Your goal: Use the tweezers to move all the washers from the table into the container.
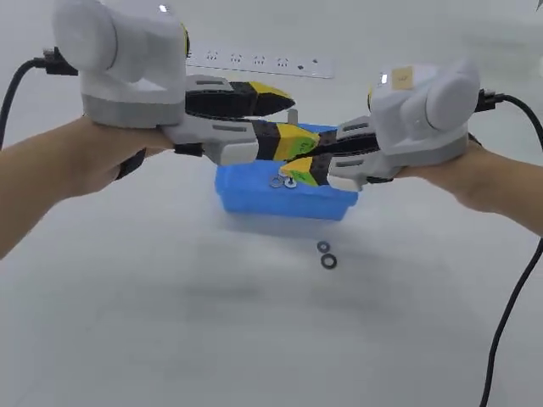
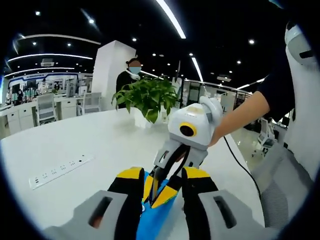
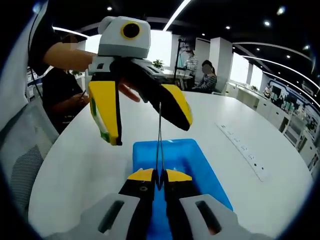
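A blue container [image 1: 254, 199] [image 3: 200, 170] sits on the white table, with two washers [image 1: 276, 181] lying inside it. Two more washers [image 1: 326, 254] lie on the table just in front of it. My right gripper [image 1: 290, 175] [image 3: 159, 175] hovers over the container, shut on the thin dark tweezers [image 3: 160, 145], which stick forward. Facing it, my left gripper [image 1: 299, 119] [image 2: 157, 172] [image 3: 150, 130] stands open, its yellow-tipped jaws on either side of the tweezers' far end. In the left gripper view the right gripper [image 2: 167, 170] reaches between my jaws.
A white power strip [image 1: 254, 61] [image 2: 60, 170] [image 3: 245, 150] lies behind the container. Black cables [image 1: 509, 305] trail from both grippers. A potted plant [image 2: 150, 97] stands farther back on the table, and people stand or sit in the office beyond.
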The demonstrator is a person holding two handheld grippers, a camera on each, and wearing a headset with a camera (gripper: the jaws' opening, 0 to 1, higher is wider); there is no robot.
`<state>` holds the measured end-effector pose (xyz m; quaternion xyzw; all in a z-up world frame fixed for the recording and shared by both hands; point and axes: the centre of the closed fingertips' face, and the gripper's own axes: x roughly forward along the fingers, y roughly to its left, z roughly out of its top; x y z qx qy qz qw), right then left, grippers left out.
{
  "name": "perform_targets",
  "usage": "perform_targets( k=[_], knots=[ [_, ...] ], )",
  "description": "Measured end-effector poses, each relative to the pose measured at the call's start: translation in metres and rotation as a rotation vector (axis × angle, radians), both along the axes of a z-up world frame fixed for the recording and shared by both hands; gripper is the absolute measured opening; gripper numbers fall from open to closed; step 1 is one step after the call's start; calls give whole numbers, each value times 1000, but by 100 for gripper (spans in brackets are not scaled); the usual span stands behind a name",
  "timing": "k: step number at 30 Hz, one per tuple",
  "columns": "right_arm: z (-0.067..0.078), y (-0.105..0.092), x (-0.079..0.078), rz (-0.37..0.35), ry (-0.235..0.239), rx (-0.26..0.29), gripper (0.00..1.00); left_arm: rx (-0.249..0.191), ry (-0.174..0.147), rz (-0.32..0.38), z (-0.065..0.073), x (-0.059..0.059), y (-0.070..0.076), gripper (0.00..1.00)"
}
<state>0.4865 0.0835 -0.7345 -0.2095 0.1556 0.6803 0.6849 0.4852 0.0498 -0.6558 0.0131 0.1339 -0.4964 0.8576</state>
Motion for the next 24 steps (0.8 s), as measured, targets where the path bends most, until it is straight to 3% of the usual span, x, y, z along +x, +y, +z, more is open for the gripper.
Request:
perform_targets(
  k=[7,13,24],
  knots=[
    [0,-2,-2,8,3,1,8,31,9,-29,-6,-5,-1,23],
    [-1,1,-7,29,10,-4,8,46,-15,-45,-2,-4,0,15],
    [2,3,-13,59,14,-3,8,101,4,-113,-5,-11,1,14]
  ],
)
